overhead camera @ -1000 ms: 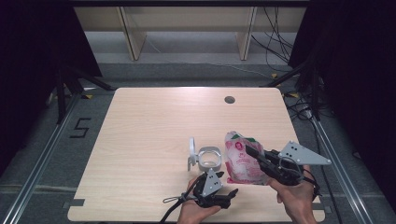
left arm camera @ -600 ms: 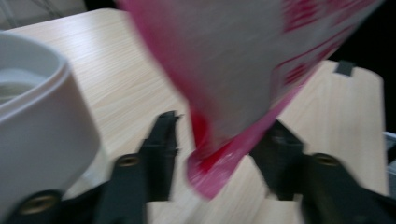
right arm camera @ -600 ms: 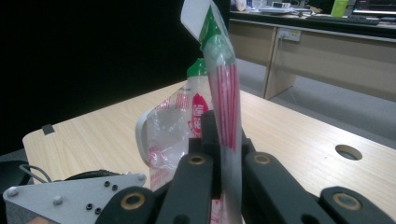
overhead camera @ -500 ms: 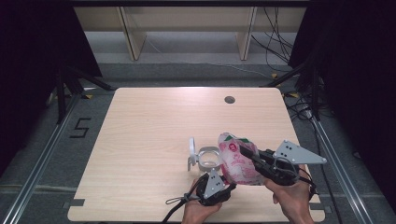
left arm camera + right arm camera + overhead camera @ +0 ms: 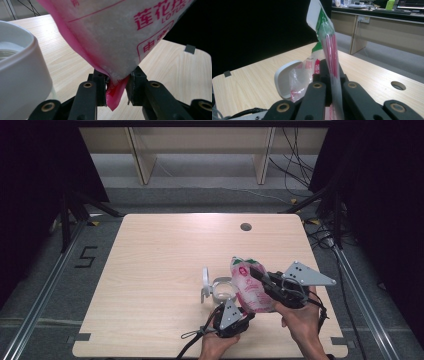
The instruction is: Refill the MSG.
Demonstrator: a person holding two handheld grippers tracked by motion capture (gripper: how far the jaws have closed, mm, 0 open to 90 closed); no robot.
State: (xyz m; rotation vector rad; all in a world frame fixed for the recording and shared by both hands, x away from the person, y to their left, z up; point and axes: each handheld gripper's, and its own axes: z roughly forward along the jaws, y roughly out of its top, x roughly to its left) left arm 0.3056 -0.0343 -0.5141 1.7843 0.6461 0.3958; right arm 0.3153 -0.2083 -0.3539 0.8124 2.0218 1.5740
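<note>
A pink and clear bag [image 5: 248, 287] of white powder with red print hangs tilted over the table, just right of a white jar [image 5: 222, 290] whose lid [image 5: 205, 280] stands open. My right gripper [image 5: 256, 274] is shut on the bag's upper part [image 5: 328, 37], pads pinching the film [image 5: 329, 72]. My left gripper [image 5: 246, 312] comes in from below. Its jaws have just been closing, and the bag's bottom corner [image 5: 120, 37] is now pinched between them [image 5: 116, 85]. The jar's white wall [image 5: 20, 70] stands close on the left in the left gripper view.
The light wooden table [image 5: 160, 260] has a round cable hole [image 5: 245, 226] near its far edge, also seen as the hole [image 5: 398, 85] in the right gripper view. The jar's open lid [image 5: 284, 82] rises behind the bag. Dark floor, rails and cables surround the table.
My right gripper has carried the bag a little leftward, closer to the jar. My left gripper has closed on the bag's lower corner.
</note>
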